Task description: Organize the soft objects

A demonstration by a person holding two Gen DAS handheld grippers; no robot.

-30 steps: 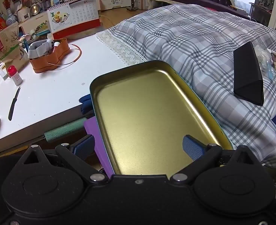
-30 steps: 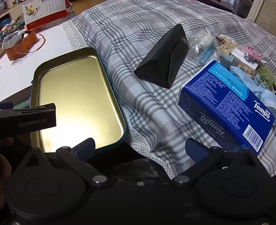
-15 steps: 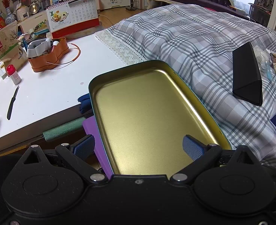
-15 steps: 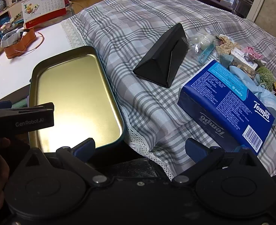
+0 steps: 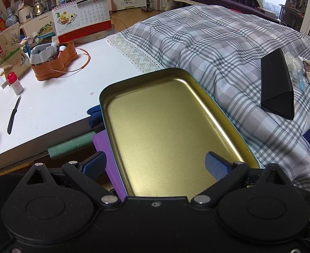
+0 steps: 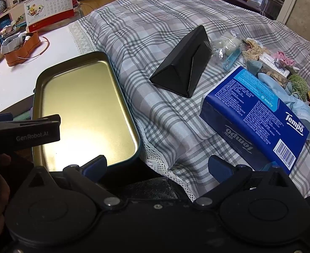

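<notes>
Little has moved since a second ago: your two grippers have drifted only a touch, and one gold-lined tin tray (image 5: 167,126) sits where it was, at the near edge of the plaid bedspread (image 5: 207,48), overhanging a purple board (image 5: 104,147) and a green foam roll (image 5: 70,144).

Your left gripper (image 5: 156,164) hangs over the near end of the tray with its fingers spread wide, grasping nothing; the left pad is outside the tray's rim, the right pad over its floor. Your right gripper (image 6: 157,165) is likewise released, its fingers apart above the lace hem of the bedspread, between the tray (image 6: 85,105) and one blue Tempo tissue pack (image 6: 254,116).

Count what lies on the bed: one black triangular case (image 6: 182,69) beyond the tissue pack, one clear packet (image 6: 228,48) to its right, and at the far right a heap of soft pieces, including one pale blue cloth (image 6: 290,101), one pink scrunchie (image 6: 285,58), one green fuzzy ball (image 6: 298,85) and a cream lace piece (image 6: 254,48). None of them is in the tray.

On the white table (image 5: 49,99) at left stand one orange container (image 5: 53,63), one desk calendar (image 5: 81,19), one red-capped bottle (image 5: 15,83) and one black knife (image 5: 13,113).
</notes>
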